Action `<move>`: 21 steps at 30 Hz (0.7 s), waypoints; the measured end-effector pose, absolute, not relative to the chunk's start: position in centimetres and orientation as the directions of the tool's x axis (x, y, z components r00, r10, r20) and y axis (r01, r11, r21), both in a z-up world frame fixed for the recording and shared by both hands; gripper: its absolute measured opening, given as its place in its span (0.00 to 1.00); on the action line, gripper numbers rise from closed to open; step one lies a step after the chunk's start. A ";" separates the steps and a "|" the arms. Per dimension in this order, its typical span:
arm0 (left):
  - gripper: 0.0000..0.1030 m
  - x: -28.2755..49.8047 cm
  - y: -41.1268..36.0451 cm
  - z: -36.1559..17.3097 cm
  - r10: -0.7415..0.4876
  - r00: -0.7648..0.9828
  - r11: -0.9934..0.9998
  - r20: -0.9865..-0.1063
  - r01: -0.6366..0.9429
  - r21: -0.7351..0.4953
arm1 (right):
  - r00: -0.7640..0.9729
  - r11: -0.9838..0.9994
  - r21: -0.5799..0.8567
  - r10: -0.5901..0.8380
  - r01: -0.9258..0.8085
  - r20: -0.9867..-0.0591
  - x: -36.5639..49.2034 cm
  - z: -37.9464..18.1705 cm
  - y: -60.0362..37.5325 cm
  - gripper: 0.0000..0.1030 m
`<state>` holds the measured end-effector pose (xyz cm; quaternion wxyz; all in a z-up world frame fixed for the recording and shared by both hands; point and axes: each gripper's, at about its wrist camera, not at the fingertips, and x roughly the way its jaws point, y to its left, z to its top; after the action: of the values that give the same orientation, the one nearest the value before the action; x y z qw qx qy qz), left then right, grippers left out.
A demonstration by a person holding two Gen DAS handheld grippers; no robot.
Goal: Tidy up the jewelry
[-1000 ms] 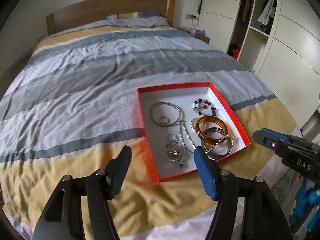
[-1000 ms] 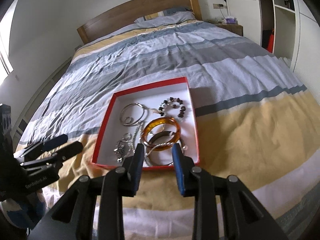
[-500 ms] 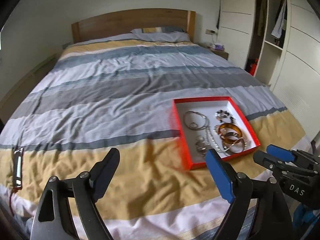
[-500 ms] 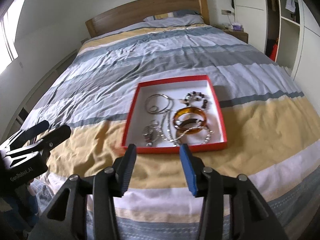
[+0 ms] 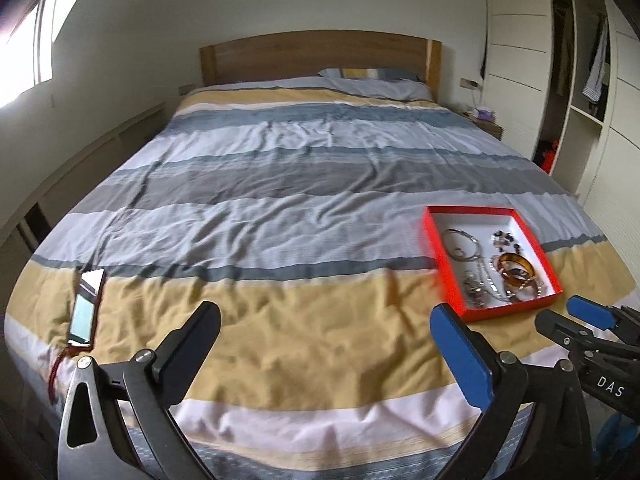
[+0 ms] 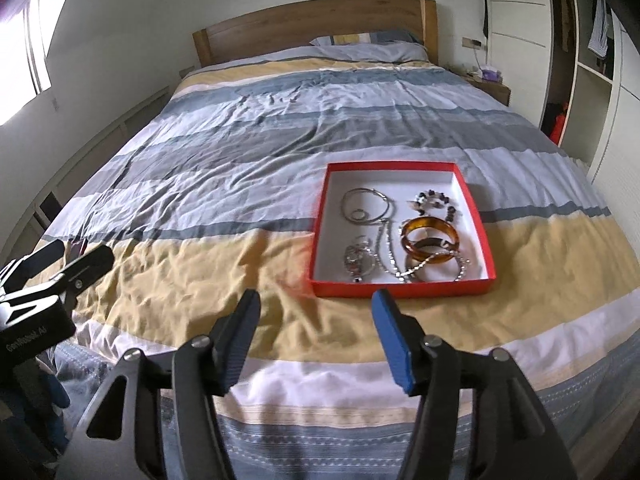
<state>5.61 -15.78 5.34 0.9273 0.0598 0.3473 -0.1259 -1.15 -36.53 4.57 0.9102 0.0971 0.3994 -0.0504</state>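
Observation:
A red box point(image 6: 319, 216) with a white inside lies on the striped bedspread and also shows in the left wrist view point(image 5: 434, 248). It holds amber bangles point(image 6: 430, 236), silver hoops point(image 6: 366, 206), a beaded bracelet point(image 6: 434, 202), a chain and a watch point(image 6: 356, 260). My right gripper point(image 6: 316, 320) is open and empty, above the bed's foot edge, short of the box. My left gripper point(image 5: 326, 340) is open wide and empty, to the left of the box.
A phone in a red case point(image 5: 86, 308) lies on the bed's left side. A wooden headboard point(image 5: 316, 54) and pillow stand at the far end. A nightstand point(image 6: 490, 86) and white wardrobes point(image 6: 592, 80) are on the right.
Both grippers have pulled back from the box toward the foot of the bed. The right gripper has opened wider. The left view now takes in the phone.

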 end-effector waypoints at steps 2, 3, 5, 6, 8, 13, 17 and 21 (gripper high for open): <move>0.99 5.5 -15.0 5.4 -0.181 0.727 0.965 -0.662 0.262 0.024 | 0.675 0.978 0.127 -0.019 0.166 -0.737 -1.2 4.6 -35.8 0.58; 0.99 5.4 -14.4 5.3 -0.170 0.731 0.968 -0.661 0.249 0.026 | 0.675 0.978 0.125 -0.019 0.165 -0.737 -1.2 4.5 -35.6 0.60; 0.99 5.2 -13.6 5.4 -0.159 0.735 0.972 -0.659 0.233 0.026 | 0.675 0.980 0.115 -0.025 0.162 -0.738 -1.3 4.5 -35.0 0.62; 0.99 5.1 -13.1 5.4 -0.153 0.737 0.974 -0.658 0.227 0.028 | 0.675 0.981 0.111 -0.027 0.161 -0.737 -1.3 4.5 -34.8 0.63; 0.99 4.9 -12.5 5.4 -0.143 0.743 0.976 -0.654 0.216 0.032 | 0.674 0.981 0.103 -0.034 0.162 -0.738 -1.4 4.4 -34.3 0.64; 0.99 4.1 -11.0 5.6 -0.119 0.757 0.982 -0.642 0.186 0.038 | 0.674 0.982 0.093 -0.044 0.166 -0.737 -1.7 4.2 -33.8 0.65; 0.99 3.5 -10.3 5.9 -0.099 0.772 0.984 -0.627 0.168 0.051 | 0.671 0.981 0.092 -0.047 0.170 -0.740 -2.2 3.9 -33.2 0.65; 0.99 2.8 -9.7 6.4 -0.088 0.784 0.986 -0.615 0.156 0.058 | 0.670 0.983 0.084 -0.050 0.165 -0.740 -2.7 3.9 -32.7 0.65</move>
<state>2.78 -9.74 6.36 0.9429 0.0531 0.3223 -0.0646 -2.67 -32.66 3.86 0.9110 0.0719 0.4017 -0.0590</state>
